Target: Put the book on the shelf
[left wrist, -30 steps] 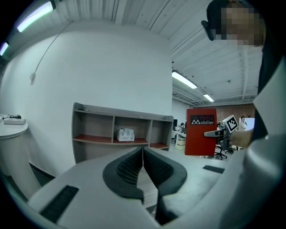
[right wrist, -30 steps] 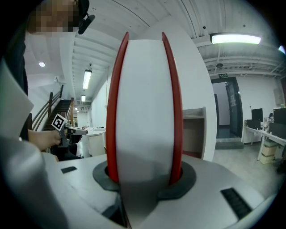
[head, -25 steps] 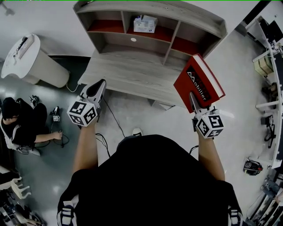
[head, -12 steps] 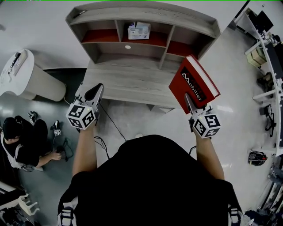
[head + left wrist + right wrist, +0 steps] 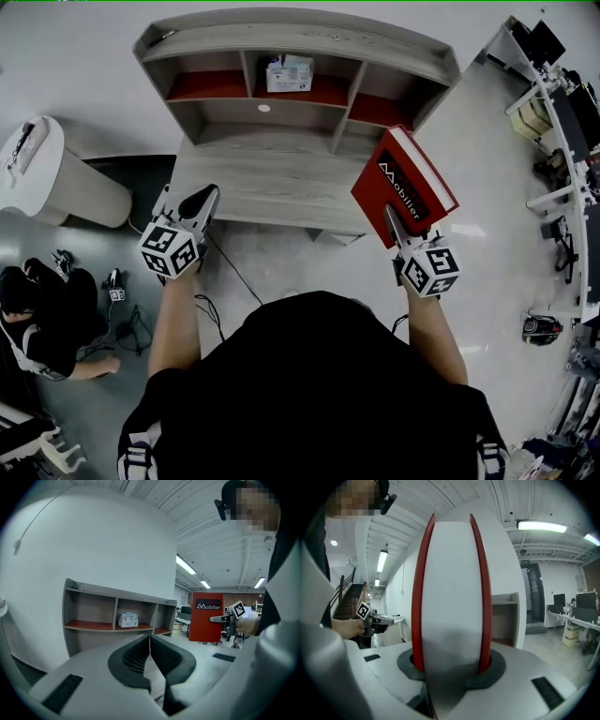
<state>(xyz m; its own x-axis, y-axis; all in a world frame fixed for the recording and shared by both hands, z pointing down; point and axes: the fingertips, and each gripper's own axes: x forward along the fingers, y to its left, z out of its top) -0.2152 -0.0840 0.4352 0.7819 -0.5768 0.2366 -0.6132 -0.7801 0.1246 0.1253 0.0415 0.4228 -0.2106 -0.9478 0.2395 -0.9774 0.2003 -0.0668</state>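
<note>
Grey counter (image 5: pixel 272 180) with a red-floored shelf (image 5: pixel 300 42) fills the head view — the right gripper (image 5: pixel 393 221) clamps the red book (image 5: pixel 401 180) upright above its right corner; only the left gripper view shows the left gripper (image 5: pixel 149 641) pressed shut, empty

The light is even and somewhat dim, and it comes from long white ceiling tube lamps (image 5: pixel 543 525). A pale glare lies on the glossy grey floor (image 5: pixel 469 230). All views bend strongly toward their dark edges. The red hardcover book (image 5: pixel 452 597), very close to the lens, looks soft.
</note>
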